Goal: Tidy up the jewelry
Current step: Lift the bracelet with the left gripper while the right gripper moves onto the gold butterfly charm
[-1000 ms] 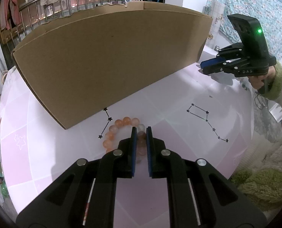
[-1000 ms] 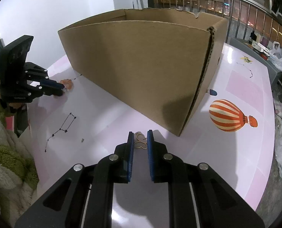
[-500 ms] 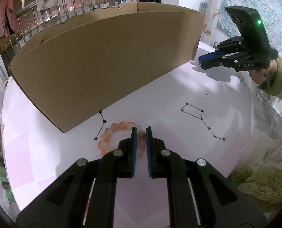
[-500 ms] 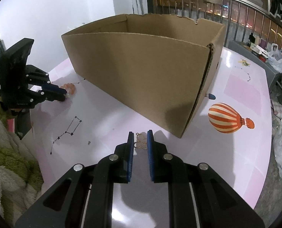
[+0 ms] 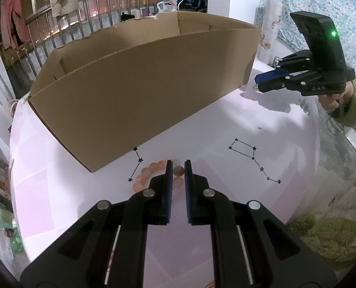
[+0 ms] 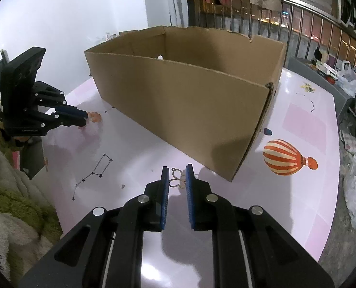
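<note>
Gripping bracelet [image 5: 151, 171] and pendant [image 6: 177, 180] — jaws near-closed.

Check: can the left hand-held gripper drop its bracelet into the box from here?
Probably yes: left hand-held gripper is shut on the bracelet, the box stands open-topped just ahead, nothing between; it must clear the wall.

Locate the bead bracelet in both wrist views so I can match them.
Left wrist: bead bracelet low centre, between the left gripper pads, just below the box's near corner.
Right wrist: bracelet far left at mid height, at the left gripper's tips.
Shared landmark: cardboard box, plus the printed constellation on the table.
</note>
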Demonstrator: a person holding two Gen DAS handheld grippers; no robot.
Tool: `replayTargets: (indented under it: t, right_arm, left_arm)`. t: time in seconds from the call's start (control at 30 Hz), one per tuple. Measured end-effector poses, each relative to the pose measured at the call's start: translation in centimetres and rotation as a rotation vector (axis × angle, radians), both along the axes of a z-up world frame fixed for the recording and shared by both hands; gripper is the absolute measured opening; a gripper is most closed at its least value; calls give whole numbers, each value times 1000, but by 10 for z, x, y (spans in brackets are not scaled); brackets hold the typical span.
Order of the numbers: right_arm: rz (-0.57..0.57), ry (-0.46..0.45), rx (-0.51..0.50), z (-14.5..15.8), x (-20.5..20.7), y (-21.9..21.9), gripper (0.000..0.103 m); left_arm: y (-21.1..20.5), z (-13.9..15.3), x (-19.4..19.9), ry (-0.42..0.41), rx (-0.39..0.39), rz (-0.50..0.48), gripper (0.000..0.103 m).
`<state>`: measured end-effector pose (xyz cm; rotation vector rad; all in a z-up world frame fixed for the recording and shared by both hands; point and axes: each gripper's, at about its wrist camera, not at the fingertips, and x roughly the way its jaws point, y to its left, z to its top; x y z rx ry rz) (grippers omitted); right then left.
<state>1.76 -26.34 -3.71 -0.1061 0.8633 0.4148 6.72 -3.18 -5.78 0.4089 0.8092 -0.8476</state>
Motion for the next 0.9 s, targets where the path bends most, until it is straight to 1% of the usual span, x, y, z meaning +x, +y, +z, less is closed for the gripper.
replayTargets:
  t: [0.3,0.53,0.9]
  right_arm:
    - [11,-20,-7,10,-3,2,14]
    - [19,-38,-16,18,-6,7,14]
    - [25,-65,-34,30,-11,13,14]
  left_arm:
    - [-4,13,-2,-27,17,25,8]
    - [-2,23,3,-28,8,60,8]
    - [-1,34,-9,-56,-2,74,8]
